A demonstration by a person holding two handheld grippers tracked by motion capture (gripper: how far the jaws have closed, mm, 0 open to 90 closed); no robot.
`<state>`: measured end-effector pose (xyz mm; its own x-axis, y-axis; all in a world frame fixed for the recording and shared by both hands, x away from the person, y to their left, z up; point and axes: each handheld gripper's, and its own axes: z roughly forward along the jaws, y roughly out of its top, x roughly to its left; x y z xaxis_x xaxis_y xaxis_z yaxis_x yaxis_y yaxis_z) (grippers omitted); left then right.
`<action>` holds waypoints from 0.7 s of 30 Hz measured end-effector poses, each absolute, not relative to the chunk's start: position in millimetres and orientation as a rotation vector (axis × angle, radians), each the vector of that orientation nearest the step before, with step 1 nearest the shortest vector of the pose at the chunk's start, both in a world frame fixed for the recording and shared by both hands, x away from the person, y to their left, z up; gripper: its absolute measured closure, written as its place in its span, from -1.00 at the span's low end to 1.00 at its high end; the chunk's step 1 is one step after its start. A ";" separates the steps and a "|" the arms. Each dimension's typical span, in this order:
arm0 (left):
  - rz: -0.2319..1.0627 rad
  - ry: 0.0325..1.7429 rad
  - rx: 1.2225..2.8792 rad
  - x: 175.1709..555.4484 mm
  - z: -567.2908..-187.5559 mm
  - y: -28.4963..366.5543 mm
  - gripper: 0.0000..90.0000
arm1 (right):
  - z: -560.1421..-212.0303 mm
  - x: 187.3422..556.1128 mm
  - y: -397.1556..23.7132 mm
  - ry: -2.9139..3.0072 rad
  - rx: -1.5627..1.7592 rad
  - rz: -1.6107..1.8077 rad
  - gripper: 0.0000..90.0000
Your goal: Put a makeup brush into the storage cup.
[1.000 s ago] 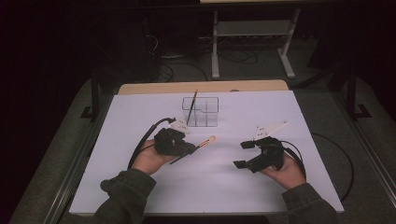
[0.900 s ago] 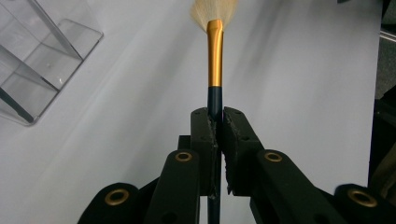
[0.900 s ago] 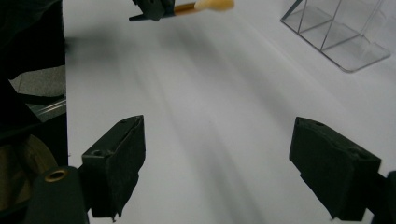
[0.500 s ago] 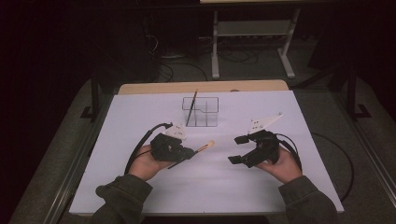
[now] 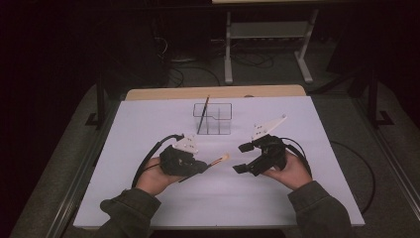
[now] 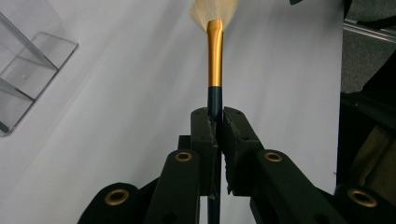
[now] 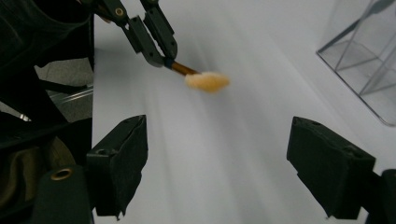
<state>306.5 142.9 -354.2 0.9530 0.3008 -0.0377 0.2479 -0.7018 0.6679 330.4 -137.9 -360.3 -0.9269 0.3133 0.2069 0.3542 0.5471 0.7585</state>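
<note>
Two black handheld grippers hovering over the white table sheet point(image 5: 148, 129), left gripper point(image 6: 215, 122) clamping tight the dark-handled, gold-ferruled makeup brush point(image 6: 215, 56) (pale bristles pointing toward its partner), right gripper point(image 7: 217, 158) gaping wide, holding nothing, clear acrylic organiser point(image 5: 214, 119) standing behind them.

High view: camera fixed above the person's side, facing forward and down across the whole white table point(image 5: 148, 129). Left gripper view: camera rode close behind the left gripper point(image 6: 215, 122), looking along its jaws past the brush point(image 6: 215, 56) clamped there. Right gripper view: camera sat behind the right gripper's point(image 7: 217, 163) spread jaws. All three shared the brush and the clear organizer point(image 5: 213, 118).
</note>
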 end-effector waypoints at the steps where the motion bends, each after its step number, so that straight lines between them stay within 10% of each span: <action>1: 0.092 0.383 2.377 305.9 -354.1 142.7 0.85 | -359.4 331.0 -135.9 -2.722 -0.573 -1.353 -0.55; 21: 0.081 0.289 2.374 297.5 -351.7 132.1 0.85 | -357.5 336.6 -112.0 -2.702 -0.422 -1.286 -0.26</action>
